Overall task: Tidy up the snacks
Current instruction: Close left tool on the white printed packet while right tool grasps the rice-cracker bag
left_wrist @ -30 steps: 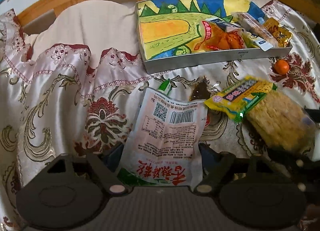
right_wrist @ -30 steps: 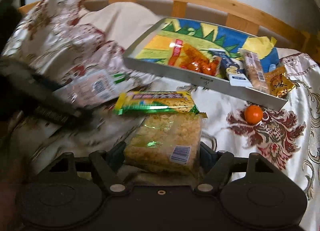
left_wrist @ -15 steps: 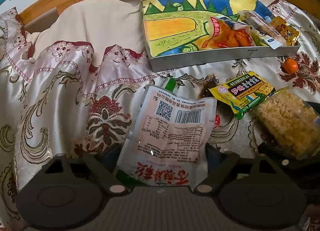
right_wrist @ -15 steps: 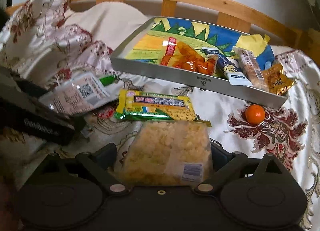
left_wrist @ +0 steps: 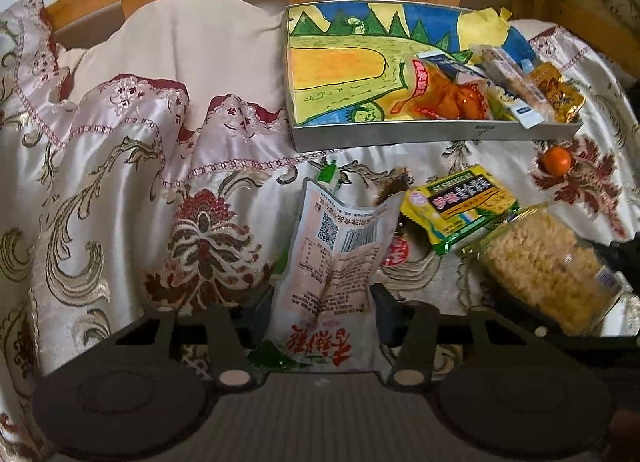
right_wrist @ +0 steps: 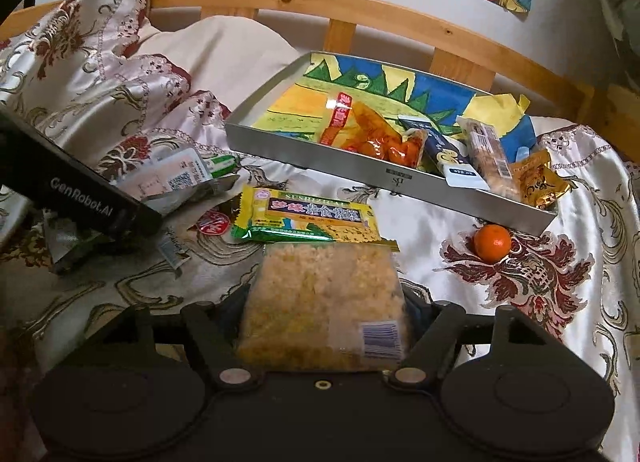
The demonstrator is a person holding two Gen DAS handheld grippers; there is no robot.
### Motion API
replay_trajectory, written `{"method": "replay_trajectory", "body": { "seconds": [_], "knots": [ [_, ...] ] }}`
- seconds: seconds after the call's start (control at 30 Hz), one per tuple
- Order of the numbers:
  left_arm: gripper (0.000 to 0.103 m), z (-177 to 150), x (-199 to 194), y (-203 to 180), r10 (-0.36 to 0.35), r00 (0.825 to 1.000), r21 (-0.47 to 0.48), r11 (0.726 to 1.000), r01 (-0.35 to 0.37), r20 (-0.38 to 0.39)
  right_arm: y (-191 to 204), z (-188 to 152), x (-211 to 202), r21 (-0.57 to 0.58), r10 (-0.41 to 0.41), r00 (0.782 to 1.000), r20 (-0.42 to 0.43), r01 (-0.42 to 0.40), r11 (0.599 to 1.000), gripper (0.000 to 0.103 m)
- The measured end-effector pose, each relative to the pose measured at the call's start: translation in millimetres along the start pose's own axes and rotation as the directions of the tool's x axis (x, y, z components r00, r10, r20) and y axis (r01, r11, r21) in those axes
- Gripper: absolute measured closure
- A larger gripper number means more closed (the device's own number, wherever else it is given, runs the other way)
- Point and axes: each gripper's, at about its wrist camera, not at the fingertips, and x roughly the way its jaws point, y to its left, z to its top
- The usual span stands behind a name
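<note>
We see, largest first, the bed draped in a floral satin cover, on which all the snacks lie. At one o'clock in the left wrist view sits the painted tray, its right end already stocked with packets, presumably the collecting point. The puffed-rice block lies at six o'clock in the right wrist view, between the closing jaws of our right claw, which appear to bear on its sides. The white pouch stands crumpled between the closing jaws of our left claw, pinched and creased lengthwise. The yellow-green packet and the tangerine wait loose on the bed, near the tray.
</note>
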Motion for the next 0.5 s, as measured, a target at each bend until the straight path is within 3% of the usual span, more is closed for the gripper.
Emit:
{"method": "replay_trajectory", "body": {
  "seconds": [0.23,0.5],
  "knots": [
    [0.057,0,-8,8,-0.05,0.998,-0.114,0.992,0.048,-0.022,-3,-2,-12,0.015,0.028,1.0,0.01,-0.028,0.999,0.028],
    [0.059,-5,-18,5,-0.114,0.993,-0.188,0.976,0.107,-0.027,-1,-2,-20,0.007,0.044,0.999,0.022,-0.045,0.999,0.028]
  ]
}}
